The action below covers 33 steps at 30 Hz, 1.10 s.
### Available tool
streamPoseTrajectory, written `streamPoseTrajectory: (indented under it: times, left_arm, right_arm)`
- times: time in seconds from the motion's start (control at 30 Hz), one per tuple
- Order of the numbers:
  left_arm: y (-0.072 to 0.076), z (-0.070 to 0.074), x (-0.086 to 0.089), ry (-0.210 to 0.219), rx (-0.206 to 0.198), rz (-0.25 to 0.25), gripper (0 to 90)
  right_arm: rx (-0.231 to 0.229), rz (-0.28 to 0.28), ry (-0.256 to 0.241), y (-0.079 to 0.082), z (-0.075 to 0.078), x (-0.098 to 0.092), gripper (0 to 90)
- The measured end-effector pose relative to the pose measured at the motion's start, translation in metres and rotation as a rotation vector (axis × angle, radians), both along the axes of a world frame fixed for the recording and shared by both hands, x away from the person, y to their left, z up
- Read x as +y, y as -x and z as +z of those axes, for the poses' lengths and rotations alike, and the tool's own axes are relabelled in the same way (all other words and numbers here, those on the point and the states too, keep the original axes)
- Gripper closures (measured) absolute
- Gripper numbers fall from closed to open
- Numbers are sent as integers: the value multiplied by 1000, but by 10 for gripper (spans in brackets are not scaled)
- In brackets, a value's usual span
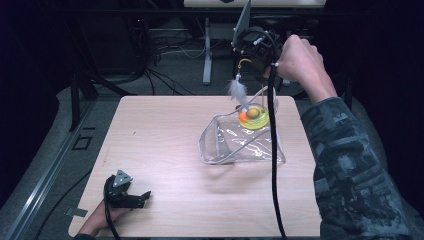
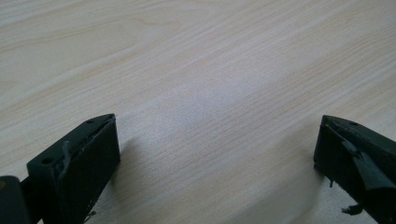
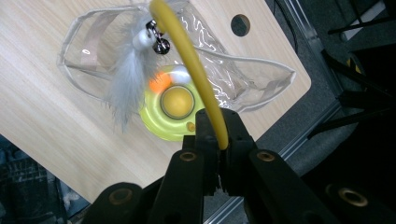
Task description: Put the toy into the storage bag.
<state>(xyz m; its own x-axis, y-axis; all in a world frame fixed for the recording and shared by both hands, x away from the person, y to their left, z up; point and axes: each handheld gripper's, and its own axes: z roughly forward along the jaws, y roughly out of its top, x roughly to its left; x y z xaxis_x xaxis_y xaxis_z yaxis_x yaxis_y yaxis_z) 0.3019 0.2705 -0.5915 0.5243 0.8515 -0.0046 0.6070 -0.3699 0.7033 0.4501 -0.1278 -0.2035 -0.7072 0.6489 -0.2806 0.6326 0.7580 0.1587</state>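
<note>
I have the right gripper (image 1: pixel 252 55) raised above the far side of the tabletop (image 1: pixel 165 145), its fingers (image 3: pixel 208 140) pressed together on the yellow wand (image 3: pixel 196 70) of a cat toy. In the right gripper view the wand rises from between the fingers and arches away over the tabletop. At its far end hang a small silver bell (image 3: pixel 161 45) and a grey feather (image 3: pixel 128 79), the feather trailing downward. Below them sits the toy's yellow-green round base (image 3: pixel 161 119), with a yellow ball (image 3: pixel 177 101) at its centre and an orange ball (image 3: pixel 160 83) beside that. The base lies at the mouth of a clear plastic pouch (image 1: pixel 242 142), which rests on the far right part of the tabletop; I cannot tell whether the base is partly inside the pouch or just touching its edge.

My left gripper (image 1: pixel 125 196) rests low at the near left corner, well apart from the pouch. In the left gripper view its fingers (image 2: pixel 84 158) stand wide, with bare wood between them.
</note>
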Motion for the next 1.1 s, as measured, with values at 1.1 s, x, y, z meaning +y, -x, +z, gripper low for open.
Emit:
streamPoseTrajectory:
  times: [1.1]
  left_arm:
    - [0,-1,0,-1,-16,-2,2]
  right_arm:
    - [91,-36,3,-22,-77,-16,875]
